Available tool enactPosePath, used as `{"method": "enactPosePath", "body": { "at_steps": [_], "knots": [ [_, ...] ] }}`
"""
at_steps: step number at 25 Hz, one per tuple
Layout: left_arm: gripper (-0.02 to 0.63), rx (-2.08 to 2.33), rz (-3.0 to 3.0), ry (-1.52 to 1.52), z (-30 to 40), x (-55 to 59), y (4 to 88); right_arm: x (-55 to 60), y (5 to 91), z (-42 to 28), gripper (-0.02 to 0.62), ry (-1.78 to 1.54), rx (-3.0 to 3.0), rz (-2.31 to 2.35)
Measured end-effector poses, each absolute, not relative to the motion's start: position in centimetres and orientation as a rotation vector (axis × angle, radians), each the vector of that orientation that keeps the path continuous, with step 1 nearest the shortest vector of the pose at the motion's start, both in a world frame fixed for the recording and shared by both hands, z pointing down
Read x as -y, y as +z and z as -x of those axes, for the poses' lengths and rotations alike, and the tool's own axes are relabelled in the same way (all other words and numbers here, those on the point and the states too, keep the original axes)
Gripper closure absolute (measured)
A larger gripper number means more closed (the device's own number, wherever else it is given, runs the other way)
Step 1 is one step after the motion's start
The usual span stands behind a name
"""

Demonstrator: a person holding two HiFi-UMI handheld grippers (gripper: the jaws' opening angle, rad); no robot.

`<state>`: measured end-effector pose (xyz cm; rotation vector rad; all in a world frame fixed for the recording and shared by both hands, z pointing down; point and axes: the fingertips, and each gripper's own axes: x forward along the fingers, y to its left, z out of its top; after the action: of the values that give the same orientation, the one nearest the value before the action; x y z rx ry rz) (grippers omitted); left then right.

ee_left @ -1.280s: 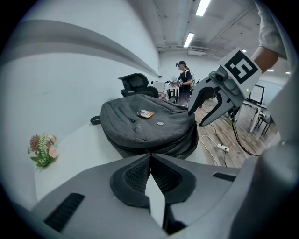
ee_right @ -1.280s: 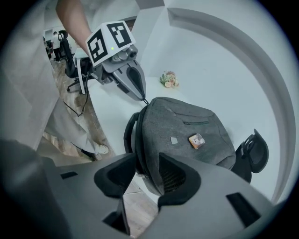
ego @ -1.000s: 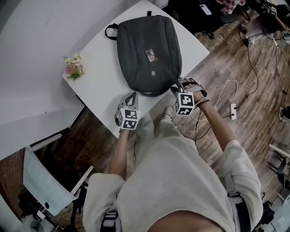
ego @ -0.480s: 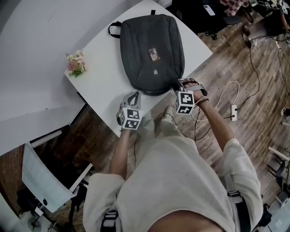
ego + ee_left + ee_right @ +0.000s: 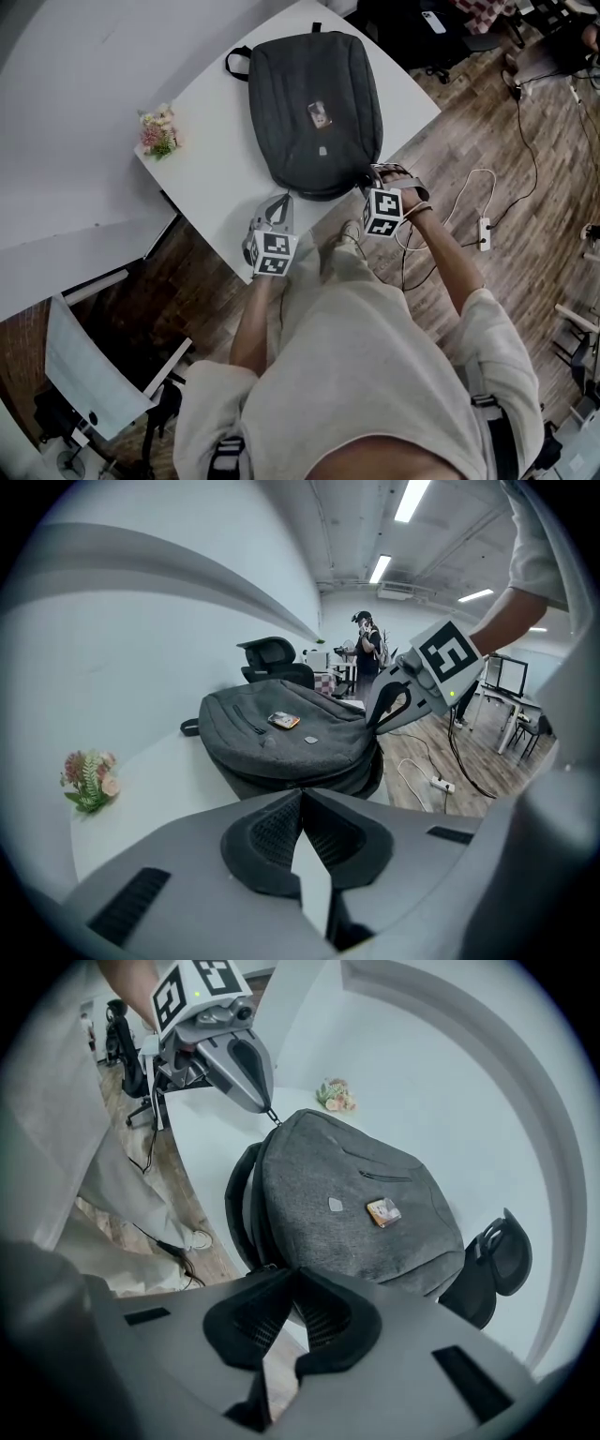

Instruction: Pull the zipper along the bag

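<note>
A dark grey backpack (image 5: pixel 314 108) lies flat on the white table (image 5: pixel 211 159), its bottom end toward me. My right gripper (image 5: pixel 373 176) sits at the bag's near right corner, on the zipper line. Its jaws have just been closing. In the right gripper view (image 5: pixel 292 1269) the pads meet on a small zipper pull at the bag's edge (image 5: pixel 253 1241), mostly hidden between them. My left gripper (image 5: pixel 277 202) hovers over the table just off the bag's near left corner. Its pads (image 5: pixel 302 794) touch with nothing between them.
A small bunch of artificial flowers (image 5: pixel 157 133) stands at the table's left edge. A small orange tag (image 5: pixel 319 113) is on the bag's top. A power strip (image 5: pixel 484 228) and cables lie on the wood floor to the right. An office chair (image 5: pixel 502 1260) stands beyond the table.
The left gripper has edged a little to the right along the table's near edge. The right gripper stays at the bag's corner. The head camera's view shifted slightly.
</note>
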<state>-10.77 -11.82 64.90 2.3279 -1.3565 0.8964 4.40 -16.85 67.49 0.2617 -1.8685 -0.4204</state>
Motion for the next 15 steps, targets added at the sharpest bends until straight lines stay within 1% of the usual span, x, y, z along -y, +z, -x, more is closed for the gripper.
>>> {"method": "enactPosePath", "body": {
  "at_steps": [5, 9, 15],
  "knots": [
    [0.578, 1.296, -2.363, 0.894, 11.1, 11.4, 64.5, 16.9, 67.5, -4.4, 0.56, -0.418, 1.866, -0.269],
    [0.577, 1.229, -2.399, 0.943, 10.1, 11.4, 64.7, 17.1, 67.7, -4.5, 0.56, -0.419, 1.859, -0.263],
    [0.575, 1.186, -2.408, 0.918, 9.0, 10.6, 64.9, 17.1, 67.8, -4.4, 0.56, -0.416, 1.85, -0.262]
  ]
}}
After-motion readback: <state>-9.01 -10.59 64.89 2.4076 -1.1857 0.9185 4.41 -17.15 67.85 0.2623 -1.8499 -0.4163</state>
